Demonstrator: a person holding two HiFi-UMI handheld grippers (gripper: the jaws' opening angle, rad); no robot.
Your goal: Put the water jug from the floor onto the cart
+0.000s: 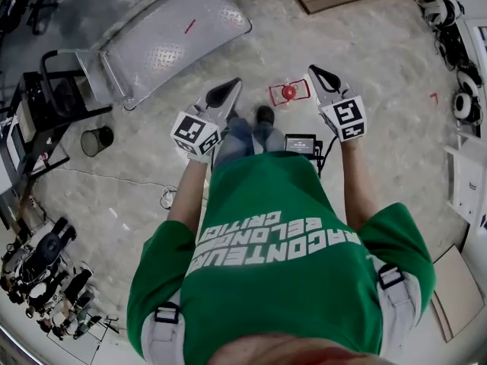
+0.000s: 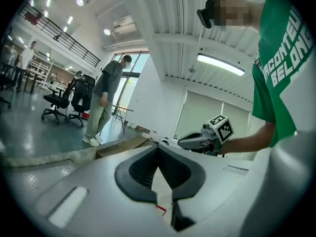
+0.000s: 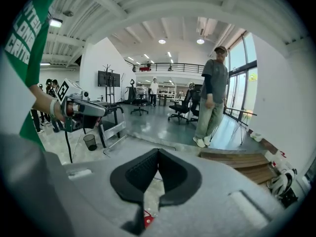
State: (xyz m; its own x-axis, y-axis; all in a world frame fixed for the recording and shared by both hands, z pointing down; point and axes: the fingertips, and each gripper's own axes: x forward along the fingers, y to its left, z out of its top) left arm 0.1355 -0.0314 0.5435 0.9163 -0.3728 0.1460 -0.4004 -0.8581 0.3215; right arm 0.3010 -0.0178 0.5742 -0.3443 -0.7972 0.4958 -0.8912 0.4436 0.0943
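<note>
The left gripper [image 1: 227,90] and the right gripper [image 1: 317,73] hang with fingers closed on nothing above the floor [image 1: 365,67], where the water jug [image 1: 289,92] between them shows only as a small red cap in a red-edged outline, its body hard to make out, well apart from the cart [image 1: 175,29].

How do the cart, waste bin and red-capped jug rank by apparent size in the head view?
1. cart: largest by far.
2-3. red-capped jug and waste bin look about equal, so I leave them unranked.
</note>
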